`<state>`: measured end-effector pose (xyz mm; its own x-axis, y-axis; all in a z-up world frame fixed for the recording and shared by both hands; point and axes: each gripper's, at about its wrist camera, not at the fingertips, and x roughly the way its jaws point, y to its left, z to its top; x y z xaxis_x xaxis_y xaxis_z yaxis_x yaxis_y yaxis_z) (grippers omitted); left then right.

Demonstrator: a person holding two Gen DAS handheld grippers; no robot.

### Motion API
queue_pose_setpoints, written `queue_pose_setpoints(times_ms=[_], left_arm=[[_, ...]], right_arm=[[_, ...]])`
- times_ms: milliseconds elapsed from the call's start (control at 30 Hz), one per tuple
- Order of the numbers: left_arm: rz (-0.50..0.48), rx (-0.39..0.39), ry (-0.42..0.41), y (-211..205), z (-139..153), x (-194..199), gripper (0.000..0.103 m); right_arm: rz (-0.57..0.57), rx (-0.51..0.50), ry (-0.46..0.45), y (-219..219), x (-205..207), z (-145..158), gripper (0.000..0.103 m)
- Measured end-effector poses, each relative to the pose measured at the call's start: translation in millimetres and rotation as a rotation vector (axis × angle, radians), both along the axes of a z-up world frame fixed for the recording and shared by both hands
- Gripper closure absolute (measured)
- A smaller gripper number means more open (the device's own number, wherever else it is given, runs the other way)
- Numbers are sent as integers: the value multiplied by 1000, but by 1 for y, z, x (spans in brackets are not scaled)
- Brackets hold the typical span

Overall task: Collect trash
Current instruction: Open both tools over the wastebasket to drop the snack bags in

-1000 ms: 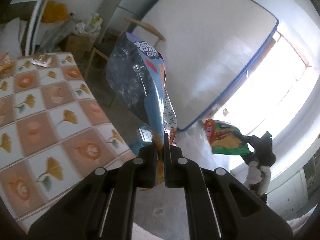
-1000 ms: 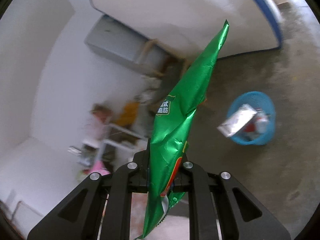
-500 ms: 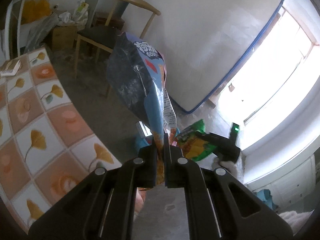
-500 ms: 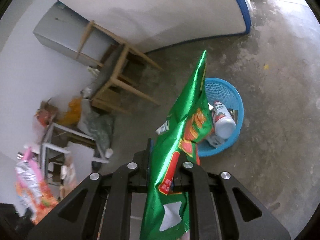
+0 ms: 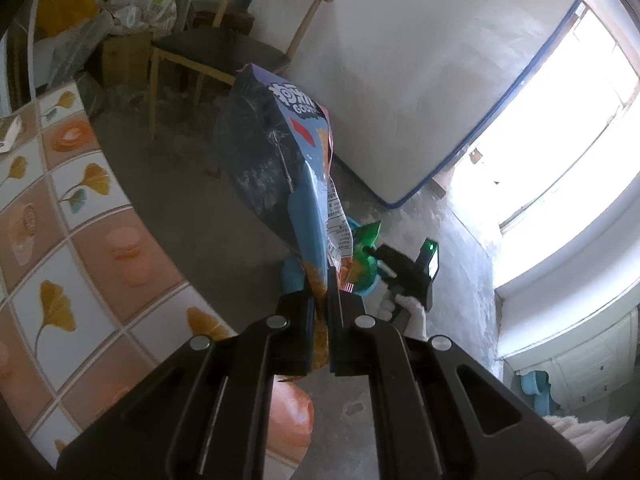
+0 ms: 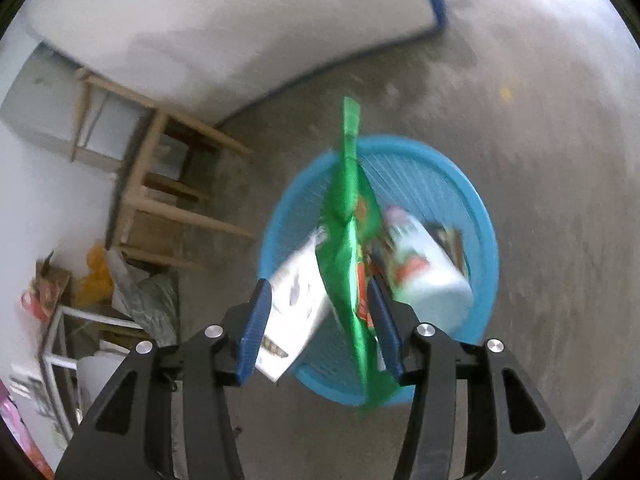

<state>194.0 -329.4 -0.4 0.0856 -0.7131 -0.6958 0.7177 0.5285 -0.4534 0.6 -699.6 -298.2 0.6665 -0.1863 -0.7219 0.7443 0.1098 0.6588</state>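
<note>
Jaws: right gripper (image 6: 320, 324) spread wide, green bag (image 6: 352, 248) loose between; left gripper (image 5: 320, 300) clamps blue bag (image 5: 280, 168)
Bag over basket (image 6: 480, 216): green directly above, long axis upright
Nearer basket: right

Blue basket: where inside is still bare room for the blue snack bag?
The blue basket looks bare at the far ribbed wall, behind the green bag. The near half is crowded: white packet at left, bottle at right.

A lived-in room of a home, half used for storage.
Bare concrete floor (image 6: 540, 128), white blue-edged mattress (image 5: 420, 80) propped against the wall, wooden chair (image 5: 224, 48), ginkgo-patterned tablecloth (image 5: 80, 240), bright window (image 5: 560, 140).
</note>
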Motion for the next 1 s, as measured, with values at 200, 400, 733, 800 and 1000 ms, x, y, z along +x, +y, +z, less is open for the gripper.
queue_pose_setpoints(times_ms=[200, 400, 733, 800, 1000], left_arm=[[-76, 31, 18, -53, -5, 9, 99], [-154, 89, 80, -130, -28, 21, 99], [-301, 333, -29, -265, -115, 14, 99], [-340, 353, -10, -288, -134, 12, 99], [-287, 422, 165, -321, -203, 40, 58]], right_arm=[[-42, 15, -38, 3, -32, -5, 48], [-46, 35, -40, 0, -44, -5, 48], [-75, 66, -98, 20, -105, 8, 48], [-74, 83, -78, 29, -126, 6, 48], [-108, 144, 20, 51, -188, -13, 48]])
